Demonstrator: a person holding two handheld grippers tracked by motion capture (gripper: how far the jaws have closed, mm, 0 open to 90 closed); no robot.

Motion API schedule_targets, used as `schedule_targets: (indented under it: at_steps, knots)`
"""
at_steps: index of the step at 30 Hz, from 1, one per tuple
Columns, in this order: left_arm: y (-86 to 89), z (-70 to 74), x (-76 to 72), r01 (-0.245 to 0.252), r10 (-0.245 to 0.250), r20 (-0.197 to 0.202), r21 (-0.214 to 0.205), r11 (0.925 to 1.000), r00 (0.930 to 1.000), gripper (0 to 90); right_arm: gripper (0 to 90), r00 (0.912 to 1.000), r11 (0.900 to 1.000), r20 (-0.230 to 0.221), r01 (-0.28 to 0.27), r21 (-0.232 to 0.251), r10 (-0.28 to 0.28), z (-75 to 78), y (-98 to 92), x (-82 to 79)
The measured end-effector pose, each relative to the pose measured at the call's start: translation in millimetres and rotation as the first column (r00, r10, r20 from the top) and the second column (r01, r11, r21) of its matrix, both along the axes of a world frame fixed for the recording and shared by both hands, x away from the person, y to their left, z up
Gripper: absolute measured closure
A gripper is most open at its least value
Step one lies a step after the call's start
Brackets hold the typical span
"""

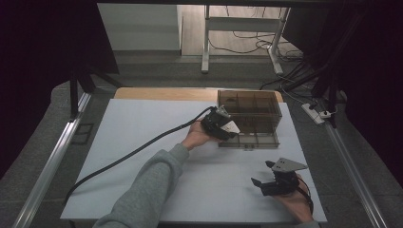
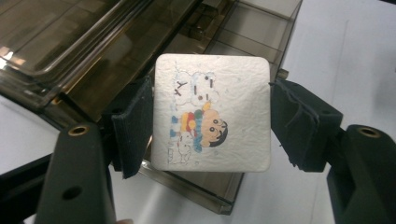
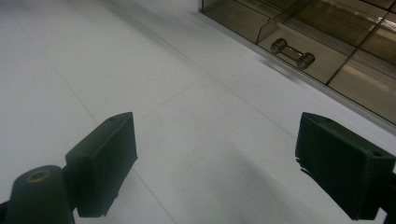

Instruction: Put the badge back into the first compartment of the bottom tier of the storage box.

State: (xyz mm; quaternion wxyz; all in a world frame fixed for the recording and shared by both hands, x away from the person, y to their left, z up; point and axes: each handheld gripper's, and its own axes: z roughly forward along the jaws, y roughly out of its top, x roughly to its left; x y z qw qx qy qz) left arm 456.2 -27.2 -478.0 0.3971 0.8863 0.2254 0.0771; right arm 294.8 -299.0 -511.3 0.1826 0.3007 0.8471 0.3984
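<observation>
A table (image 1: pixel 142 92) with a pale wooden top carries a white sheet (image 1: pixel 142 142) that covers most of it, leaving a strip of wood bare at the far edge; on the sheet's far right part stands a smoky, see-through plastic drawer box (image 1: pixel 248 105), its bottom drawer (image 1: pixel 252 138) pulled out toward the person.

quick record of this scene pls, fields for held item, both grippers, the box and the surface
held item: square white coaster with a cartoon print, above the open drawer
left gripper: shut on the coaster's two side edges, at the box front
right gripper: jaws apart with nothing between them, above bare table
box: smoky clear drawer box, bottom drawer pulled out
surface: white sheet over the table
</observation>
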Motion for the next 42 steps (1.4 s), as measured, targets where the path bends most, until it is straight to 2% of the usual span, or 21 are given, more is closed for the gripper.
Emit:
schedule_targets:
  at_steps: [5, 9, 17, 25, 30, 42]
  knots:
    - [-0.1, -2.8, -0.4, 0.018, -0.018, -0.005, -0.001, 0.9998, 0.9998, 27.1, 12.7, 1.0, 1.0, -0.004, 0.001, 0.0, -0.001, -0.3, 0.3, -0.1]
    - [1.6, -0.8, -1.3, 0.023, -0.023, -0.009, -0.003, 0.9997, 0.9997, 27.1, 12.7, 1.0, 1.0, -0.003, 0.0, -0.002, 0.0, 0.0, -0.2, -0.3]
    - [6.0, 0.6, -4.8, 0.018, -0.018, -0.015, 0.006, 0.9998, 0.9997, 27.1, 12.7, 1.0, 1.0, -0.001, 0.002, 0.002, -0.002, 0.1, 0.3, -0.8]
    - [14.9, -1.6, -10.2, -0.008, 0.007, -0.033, -0.007, 1.0, 0.9994, 28.1, 12.6, 1.0, 1.0, -0.003, 0.002, 0.001, -0.002, -0.6, 0.5, -0.6]
    - [26.2, -2.7, -19.4, -0.005, 0.005, -0.019, 0.011, 0.9999, 0.9998, 28.2, 12.7, 1.0, 0.9999, -0.008, 0.006, -0.01, -0.006, -1.4, 0.4, -1.0]
    - [49.9, -4.3, -42.0, 0.001, -0.001, -0.009, 0.005, 1.0, 1.0, 28.5, 12.6, 0.9999, 0.9999, -0.011, 0.009, -0.013, -0.009, -3.0, -0.5, -1.7]
